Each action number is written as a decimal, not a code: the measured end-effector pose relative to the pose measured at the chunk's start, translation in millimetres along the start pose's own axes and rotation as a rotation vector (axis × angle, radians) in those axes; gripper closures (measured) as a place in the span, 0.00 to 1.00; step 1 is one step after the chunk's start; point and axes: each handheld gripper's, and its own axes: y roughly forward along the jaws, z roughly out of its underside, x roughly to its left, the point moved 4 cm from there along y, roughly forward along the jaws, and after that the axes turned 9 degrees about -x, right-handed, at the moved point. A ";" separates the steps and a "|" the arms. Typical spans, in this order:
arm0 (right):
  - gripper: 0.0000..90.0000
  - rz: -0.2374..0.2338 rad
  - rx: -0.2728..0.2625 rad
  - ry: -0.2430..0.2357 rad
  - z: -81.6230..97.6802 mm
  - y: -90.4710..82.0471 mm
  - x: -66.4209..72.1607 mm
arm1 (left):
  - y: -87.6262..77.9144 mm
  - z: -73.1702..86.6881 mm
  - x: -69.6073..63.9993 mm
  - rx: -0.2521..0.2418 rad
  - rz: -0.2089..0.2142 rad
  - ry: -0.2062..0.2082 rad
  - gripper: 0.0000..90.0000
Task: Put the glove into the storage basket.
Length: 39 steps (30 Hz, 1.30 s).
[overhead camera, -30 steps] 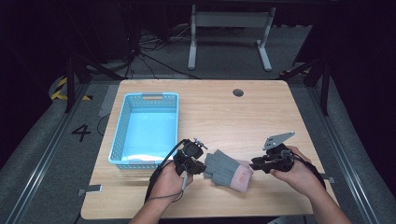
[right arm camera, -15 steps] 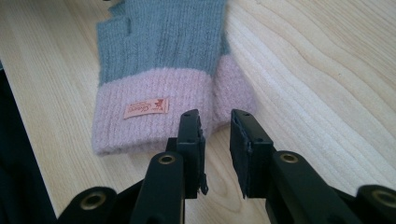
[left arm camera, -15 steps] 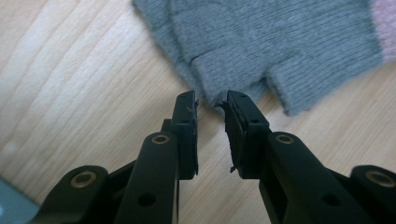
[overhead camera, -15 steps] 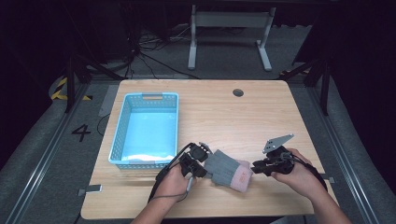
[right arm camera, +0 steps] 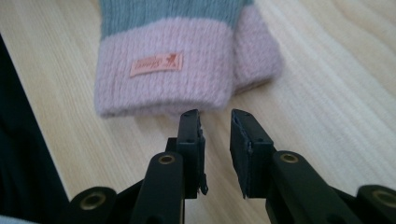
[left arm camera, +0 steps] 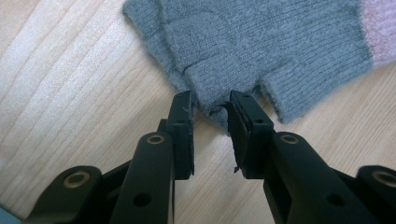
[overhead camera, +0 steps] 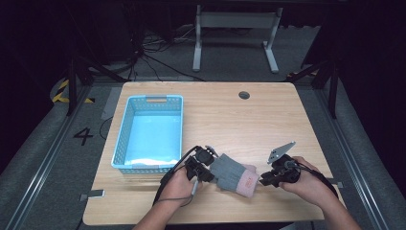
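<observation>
Near the table's (overhead camera: 287, 115) front edge a grey knitted glove (overhead camera: 233, 173) with a pink cuff (right arm camera: 163, 70) lies flat between the two hands. The left gripper (left arm camera: 210, 109) has its jaws a narrow way apart around the tip of one grey glove finger; whether they press it cannot be told. The right gripper (right arm camera: 215, 119) stands just short of the cuff, jaws narrowly apart and holding nothing. A small orange label (right arm camera: 155, 64) on the cuff bears script too blurred to read. Farther off to the left stands a blue basket (overhead camera: 151, 136). On the floor beyond it is a painted "4" (overhead camera: 84, 136)
</observation>
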 end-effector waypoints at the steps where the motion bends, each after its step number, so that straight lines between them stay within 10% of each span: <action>1: 0.82 -0.002 0.003 -0.001 0.3 0.6 0.2 | 0.5 -0.2 -0.1 0.001 0.004 0.002 0.79; 24: 0.84 0.033 0.001 -0.033 -5.4 11.3 5.7 | 0.7 -3.5 -11.3 -0.008 -0.008 0.108 0.79; 39: 0.87 0.055 -0.018 -0.052 -9.1 8.5 7.2 | 1.0 -3.6 -9.0 0.009 -0.045 0.079 0.96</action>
